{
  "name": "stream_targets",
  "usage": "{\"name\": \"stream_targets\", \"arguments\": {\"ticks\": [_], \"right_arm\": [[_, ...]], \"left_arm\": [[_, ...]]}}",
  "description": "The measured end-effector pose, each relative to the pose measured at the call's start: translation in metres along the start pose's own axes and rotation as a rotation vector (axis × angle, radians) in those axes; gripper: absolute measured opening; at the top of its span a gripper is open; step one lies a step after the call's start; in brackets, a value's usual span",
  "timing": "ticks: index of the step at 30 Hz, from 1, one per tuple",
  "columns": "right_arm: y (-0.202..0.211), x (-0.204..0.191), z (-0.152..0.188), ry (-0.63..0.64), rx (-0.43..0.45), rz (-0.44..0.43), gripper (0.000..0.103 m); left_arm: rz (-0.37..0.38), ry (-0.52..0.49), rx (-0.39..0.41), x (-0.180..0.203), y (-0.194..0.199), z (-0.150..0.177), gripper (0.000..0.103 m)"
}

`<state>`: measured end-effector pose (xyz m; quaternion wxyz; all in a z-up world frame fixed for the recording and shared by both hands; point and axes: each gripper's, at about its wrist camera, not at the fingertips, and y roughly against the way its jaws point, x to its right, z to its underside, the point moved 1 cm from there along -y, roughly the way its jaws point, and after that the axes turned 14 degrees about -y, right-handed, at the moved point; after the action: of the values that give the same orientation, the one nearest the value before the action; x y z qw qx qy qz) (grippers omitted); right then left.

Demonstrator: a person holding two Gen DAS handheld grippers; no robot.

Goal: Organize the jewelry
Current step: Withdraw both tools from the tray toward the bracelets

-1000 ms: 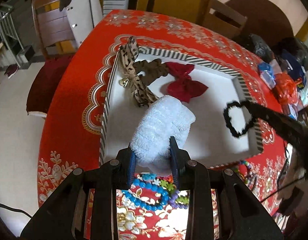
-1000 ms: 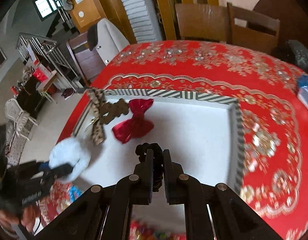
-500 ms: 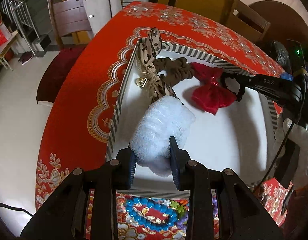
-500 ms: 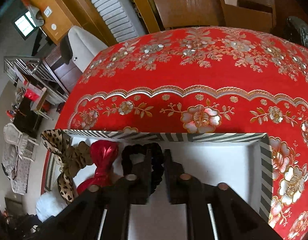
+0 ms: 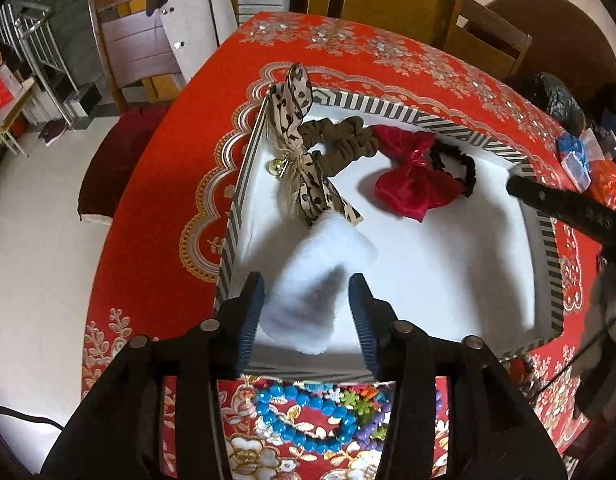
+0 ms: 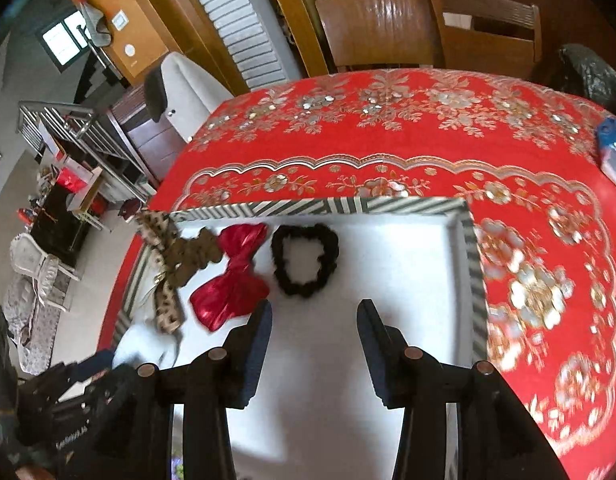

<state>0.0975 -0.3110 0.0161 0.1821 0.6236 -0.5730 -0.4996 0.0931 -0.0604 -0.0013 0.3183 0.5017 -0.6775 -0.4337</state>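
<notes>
Both claws have let go: black ruffled scrunchie [image 6: 305, 259] lies in the white striped-rim tray [image 6: 392, 205] — just ahead of the opening, empty right claw [image 6: 314, 326]; fluffy white scrunchie [image 5: 314, 280] sits loose between the left claw [image 5: 306, 300]'s opening jaws.

Red bow [image 5: 412, 178], black scrunchie [image 6: 304, 260], leopard-print ribbon [image 5: 304, 160], striped tray rim [image 5: 408, 110].
</notes>
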Motion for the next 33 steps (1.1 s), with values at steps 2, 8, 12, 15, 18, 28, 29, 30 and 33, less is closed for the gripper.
{"name": "stream_targets", "arguments": {"ticks": [2,8,12,15,18,28,29,30,33], "right_arm": [[0.010,-0.002,0.009,0.010,0.011,0.013,0.043],[0.046,-0.011,0.042,0.023,0.050,0.004,0.044],[0.068,-0.013,0.063,0.031,0.070,0.011,0.044],[0.081,-0.011,0.078,0.032,0.075,0.028,0.044],[0.094,-0.008,0.098,0.036,0.089,0.049,0.044],[0.105,0.005,0.160,0.018,0.049,0.064,0.044],[0.104,0.006,0.167,0.019,0.044,0.063,0.044],[0.103,0.007,0.170,0.018,0.041,0.062,0.044],[0.103,0.011,0.183,0.003,0.034,0.060,0.044]], "left_arm": [[0.003,0.002,0.017,0.001,0.008,0.002,0.055],[-0.001,-0.021,0.062,0.005,0.030,0.005,0.058],[0.016,-0.028,0.085,0.006,0.044,0.014,0.059],[0.039,-0.020,0.099,0.003,0.053,0.023,0.062],[0.084,-0.009,0.086,-0.001,0.059,0.033,0.062],[0.108,-0.015,0.058,-0.014,0.072,0.081,0.063],[0.102,-0.015,0.051,-0.016,0.071,0.084,0.063],[0.096,-0.013,0.046,-0.018,0.070,0.087,0.063],[0.082,-0.001,0.033,-0.024,0.069,0.099,0.063]]}}
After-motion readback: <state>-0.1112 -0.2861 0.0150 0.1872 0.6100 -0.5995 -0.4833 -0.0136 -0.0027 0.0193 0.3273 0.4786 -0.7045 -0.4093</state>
